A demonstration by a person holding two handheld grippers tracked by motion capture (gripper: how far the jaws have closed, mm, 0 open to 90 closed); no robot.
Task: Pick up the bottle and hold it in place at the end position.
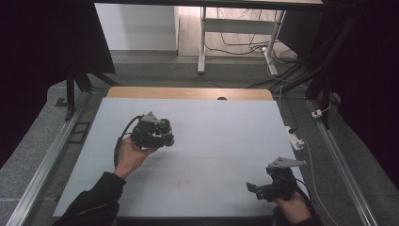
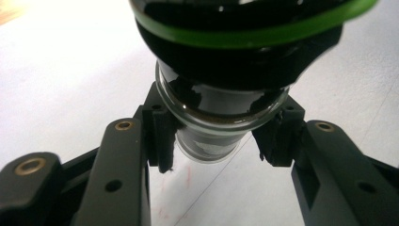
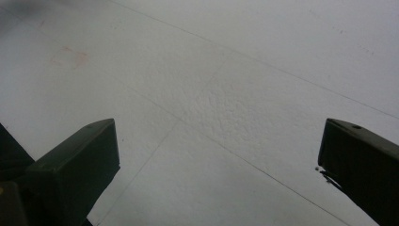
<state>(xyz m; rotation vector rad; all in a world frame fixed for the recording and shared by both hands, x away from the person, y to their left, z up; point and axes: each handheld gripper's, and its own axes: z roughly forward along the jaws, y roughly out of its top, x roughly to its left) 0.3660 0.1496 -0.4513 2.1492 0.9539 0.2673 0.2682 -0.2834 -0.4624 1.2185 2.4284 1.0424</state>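
A glass jar with dark contents and a black lid ringed by a green band is clamped between the pads of my left gripper. In the high view the left gripper is held above the left middle of the white table, with the jar lying sideways and pointing right. My right gripper hovers near the table's front right corner. Its jaws stand wide apart in the right gripper view, with only bare tabletop between them.
A wooden strip borders the table's far edge. A white power strip and cables lie on the floor to the right. Metal rails run along both sides, and a desk frame stands behind.
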